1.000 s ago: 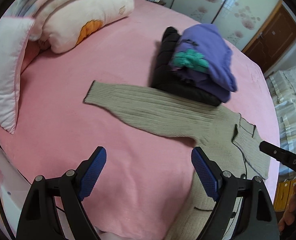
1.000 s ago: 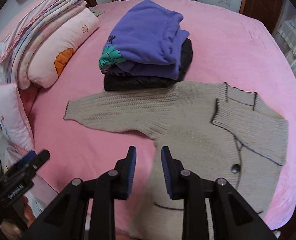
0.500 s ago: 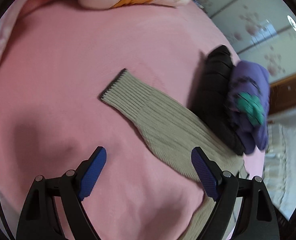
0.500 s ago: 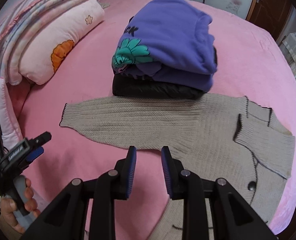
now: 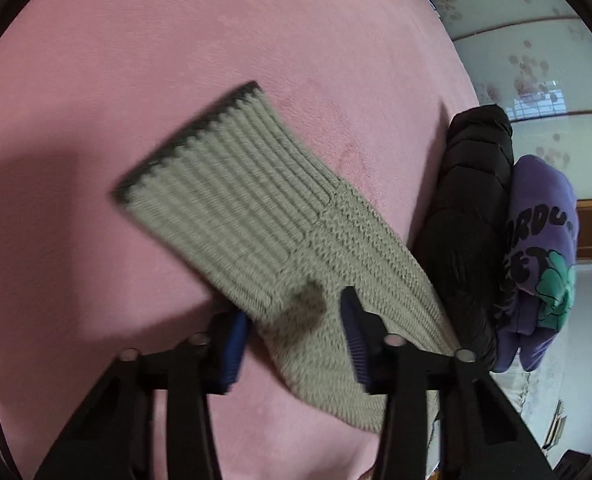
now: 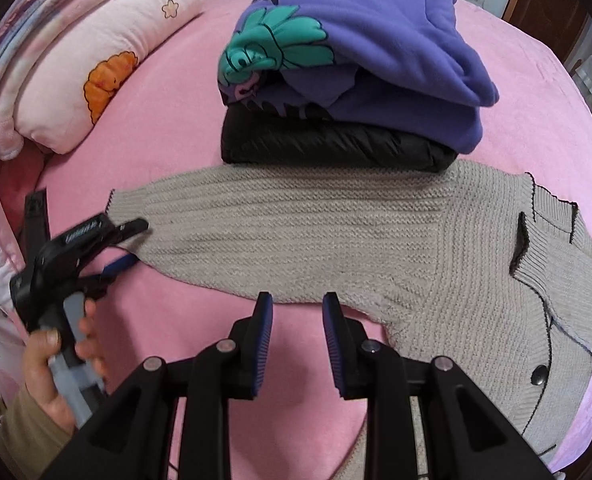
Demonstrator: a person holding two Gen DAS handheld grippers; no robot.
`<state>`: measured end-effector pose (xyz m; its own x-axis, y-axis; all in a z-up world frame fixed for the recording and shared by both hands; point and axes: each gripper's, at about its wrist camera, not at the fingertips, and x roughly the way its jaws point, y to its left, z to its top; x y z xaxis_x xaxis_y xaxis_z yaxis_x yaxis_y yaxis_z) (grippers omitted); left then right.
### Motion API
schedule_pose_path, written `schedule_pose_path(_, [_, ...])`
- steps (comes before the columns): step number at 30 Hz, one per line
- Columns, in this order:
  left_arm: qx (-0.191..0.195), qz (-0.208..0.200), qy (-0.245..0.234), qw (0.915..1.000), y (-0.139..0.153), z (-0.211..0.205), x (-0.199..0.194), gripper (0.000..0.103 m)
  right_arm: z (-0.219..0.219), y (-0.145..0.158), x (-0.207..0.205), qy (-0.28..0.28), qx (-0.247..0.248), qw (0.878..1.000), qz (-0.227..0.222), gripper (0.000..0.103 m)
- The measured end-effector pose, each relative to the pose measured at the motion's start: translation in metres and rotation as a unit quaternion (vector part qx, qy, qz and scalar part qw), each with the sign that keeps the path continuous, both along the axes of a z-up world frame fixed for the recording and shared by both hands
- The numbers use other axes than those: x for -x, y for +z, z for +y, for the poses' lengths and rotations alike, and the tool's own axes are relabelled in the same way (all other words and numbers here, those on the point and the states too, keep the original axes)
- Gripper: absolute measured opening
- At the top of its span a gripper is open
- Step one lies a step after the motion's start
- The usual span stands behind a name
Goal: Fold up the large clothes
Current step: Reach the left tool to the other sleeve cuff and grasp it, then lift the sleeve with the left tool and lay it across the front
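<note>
Pink bed [image 6: 536, 92] fills both views; left gripper [image 5: 296, 344] straddles the cardigan sleeve [image 5: 256, 216], jaws parted, ready to fold; right gripper [image 6: 296, 340] hovers open.

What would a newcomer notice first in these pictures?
First, the beige cardigan spread flat across the pink bed, one sleeve stretched toward the left gripper, whose blue fingers straddle the sleeve near its cuff. Behind it lies a folded stack: a purple hoodie on a black jacket. The right gripper hovers over bare bed in front of the cardigan, holding nothing.
</note>
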<state>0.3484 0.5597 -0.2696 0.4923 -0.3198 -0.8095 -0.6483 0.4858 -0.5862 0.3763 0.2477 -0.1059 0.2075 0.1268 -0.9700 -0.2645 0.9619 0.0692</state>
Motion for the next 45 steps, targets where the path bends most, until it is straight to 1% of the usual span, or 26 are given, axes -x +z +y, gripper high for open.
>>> schedule_pose_path(1, [-0.005, 0.004, -0.001, 1.0000, -0.003, -0.001, -0.004, 0.029, -0.002, -0.001, 0.000, -0.001, 0.002, 1.000, 0.001, 0.026])
schedule_pose_path(2, [-0.009, 0.010, -0.001, 0.9999, -0.006, -0.002, -0.006, 0.017, -0.005, -0.002, 0.001, -0.004, 0.004, 1.000, 0.003, 0.026])
schedule_pose_path(4, [-0.007, 0.016, 0.004, 0.9998, -0.011, -0.002, -0.008, 0.008, -0.013, -0.004, 0.001, -0.015, 0.004, 1.000, 0.005, 0.026])
schedule_pose_path(5, [-0.006, 0.015, 0.006, 0.9998, -0.010, -0.002, -0.008, 0.007, -0.018, -0.004, 0.001, -0.021, 0.003, 1.000, 0.006, 0.026])
schedule_pose_path(7, [-0.017, 0.013, 0.000, 0.9998, -0.003, -0.004, -0.008, 0.007, -0.023, -0.004, 0.001, -0.029, 0.003, 1.000, 0.006, 0.026])
schedule_pose_path(9, [-0.031, 0.007, -0.010, 0.9994, 0.009, -0.009, -0.008, 0.006, -0.030, -0.004, 0.001, -0.037, 0.002, 0.999, 0.007, 0.026])
schedule_pose_path(11, [-0.043, -0.007, -0.020, 0.9988, 0.026, -0.016, -0.008, 0.006, -0.035, -0.003, 0.000, -0.045, -0.001, 0.999, 0.007, 0.026])
schedule_pose_path(14, [-0.058, -0.034, -0.040, 0.9970, 0.057, -0.026, -0.009, 0.006, -0.042, 0.002, -0.004, -0.053, -0.007, 0.999, -0.002, 0.026])
schedule_pose_path(17, [-0.075, -0.060, -0.067, 0.9931, 0.090, -0.045, -0.009, 0.006, -0.048, 0.010, -0.006, -0.059, -0.015, 0.998, -0.011, 0.026])
schedule_pose_path(21, [-0.099, -0.098, -0.110, 0.9841, 0.139, -0.079, -0.007, 0.006, -0.061, 0.024, -0.005, -0.071, -0.026, 0.997, -0.024, 0.025])
schedule_pose_path(24, [-0.117, -0.130, -0.159, 0.9717, 0.176, -0.115, -0.009, 0.006, -0.079, 0.034, -0.002, -0.085, -0.033, 0.995, -0.031, 0.025])
schedule_pose_path(26, [-0.133, -0.153, -0.201, 0.9583, 0.201, -0.149, -0.009, 0.006, -0.093, 0.039, 0.001, -0.097, -0.037, 0.994, -0.033, 0.026])
schedule_pose_path(27, [-0.138, -0.161, -0.218, 0.9527, 0.210, -0.166, -0.010, 0.006, -0.102, 0.041, 0.003, -0.105, -0.039, 0.993, -0.035, 0.026])
schedule_pose_path(29, [-0.148, -0.182, -0.257, 0.9374, 0.230, -0.197, -0.007, 0.006, -0.119, 0.045, 0.004, -0.123, -0.041, 0.991, -0.038, 0.026])
schedule_pose_path(30, [-0.158, -0.194, -0.281, 0.9267, 0.242, -0.220, -0.006, 0.006, -0.130, 0.047, 0.005, -0.133, -0.044, 0.989, -0.038, 0.026])
schedule_pose_path(31, [-0.164, -0.201, -0.295, 0.9194, 0.250, -0.235, -0.002, 0.006, -0.142, 0.050, 0.006, -0.144, -0.048, 0.988, -0.039, 0.026])
schedule_pose_path(32, [-0.171, -0.209, -0.314, 0.9101, 0.259, -0.255, -0.002, 0.006, -0.154, 0.052, 0.007, -0.154, -0.051, 0.986, -0.039, 0.026])
schedule_pose_path(34, [-0.180, -0.221, -0.339, 0.8967, 0.271, -0.289, -0.002, 0.006, -0.176, 0.056, 0.007, -0.169, -0.056, 0.983, -0.043, 0.026])
schedule_pose_path(35, [-0.185, -0.225, -0.352, 0.8895, 0.276, -0.309, -0.003, 0.006, -0.189, 0.059, 0.008, -0.178, -0.059, 0.981, -0.047, 0.026])
schedule_pose_path(37, [-0.197, -0.229, -0.371, 0.8782, 0.283, -0.342, -0.002, 0.006, -0.217, 0.064, 0.010, -0.193, -0.066, 0.977, -0.056, 0.026])
schedule_pose_path(39, [-0.211, -0.230, -0.389, 0.8666, 0.285, -0.387, -0.006, 0.006, -0.250, 0.068, 0.013, -0.206, -0.073, 0.974, -0.065, 0.026])
schedule_pose_path(41, [-0.225, -0.229, -0.399, 0.8590, 0.284, -0.424, -0.012, 0.006, -0.282, 0.068, 0.015, -0.214, -0.080, 0.971, -0.070, 0.026])
schedule_pose_path(42, [-0.235, -0.222, -0.406, 0.8549, 0.280, -0.451, -0.017, 0.007, -0.299, 0.067, 0.016, -0.216, -0.081, 0.971, -0.071, 0.026])
schedule_pose_path(44, [-0.242, -0.218, -0.412, 0.8511, 0.269, -0.489, -0.022, 0.007, -0.336, 0.062, 0.021, -0.215, -0.079, 0.971, -0.071, 0.026])
schedule_pose_path(45, [-0.246, -0.209, -0.416, 0.8501, 0.258, -0.515, -0.026, 0.007, -0.349, 0.059, 0.023, -0.214, -0.077, 0.971, -0.072, 0.026])
